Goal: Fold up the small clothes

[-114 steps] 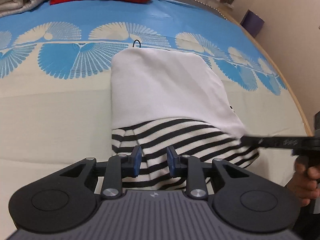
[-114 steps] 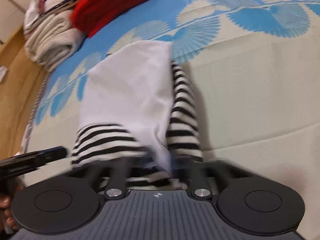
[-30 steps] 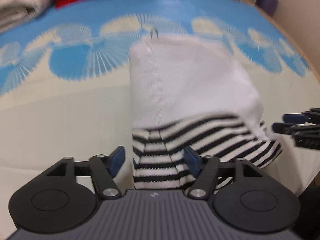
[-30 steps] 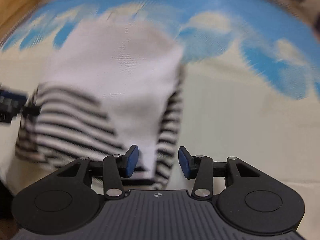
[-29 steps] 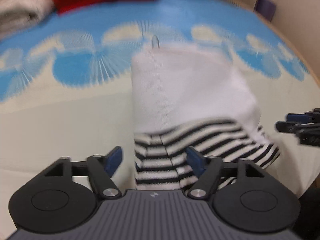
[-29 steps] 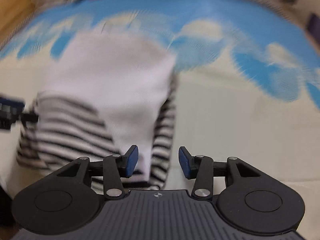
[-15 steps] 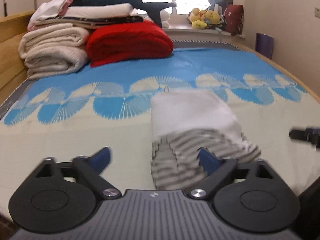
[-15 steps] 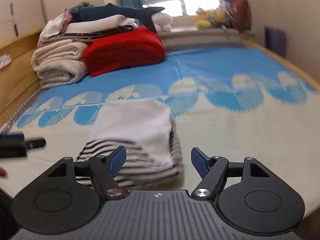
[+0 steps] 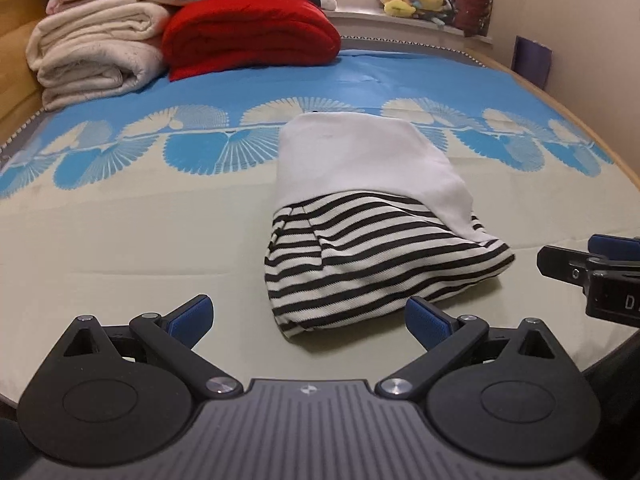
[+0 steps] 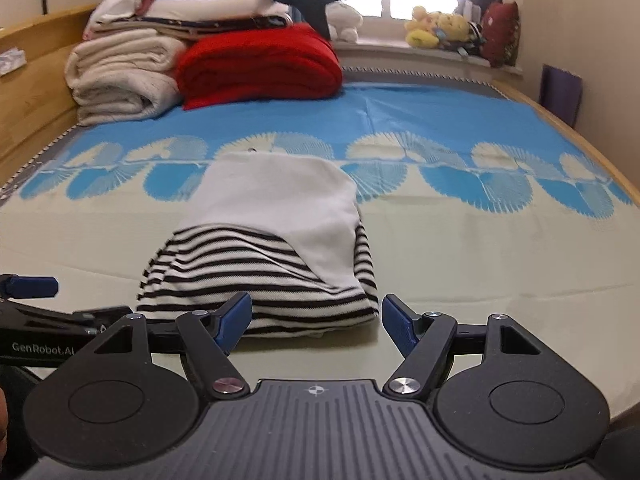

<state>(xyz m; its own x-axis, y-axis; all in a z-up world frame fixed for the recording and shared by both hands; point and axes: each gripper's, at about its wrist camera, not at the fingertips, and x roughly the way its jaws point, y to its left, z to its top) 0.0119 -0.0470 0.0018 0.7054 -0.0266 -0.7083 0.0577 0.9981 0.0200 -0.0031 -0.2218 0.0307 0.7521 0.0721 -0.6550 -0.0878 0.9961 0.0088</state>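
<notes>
Bedspread (image 9: 120,240), folded garment (image 9: 372,220), left hand-held gripper (image 9: 308,318) wide, empty

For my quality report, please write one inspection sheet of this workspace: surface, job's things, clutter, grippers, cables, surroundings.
Surface: bed sheet, cream with blue fan pattern, flat.
Job's things: folded garment, white with black-striped part, lying on the sheet, touched by no gripper.
Clutter: red blanket, cream blankets, both folded at the far end.
Grippers: left gripper open, empty; right gripper open, empty; both jaws have just been opening.
Cables: nothing seen.
Surroundings: window sill with plush toys, wooden bed frame.
</notes>
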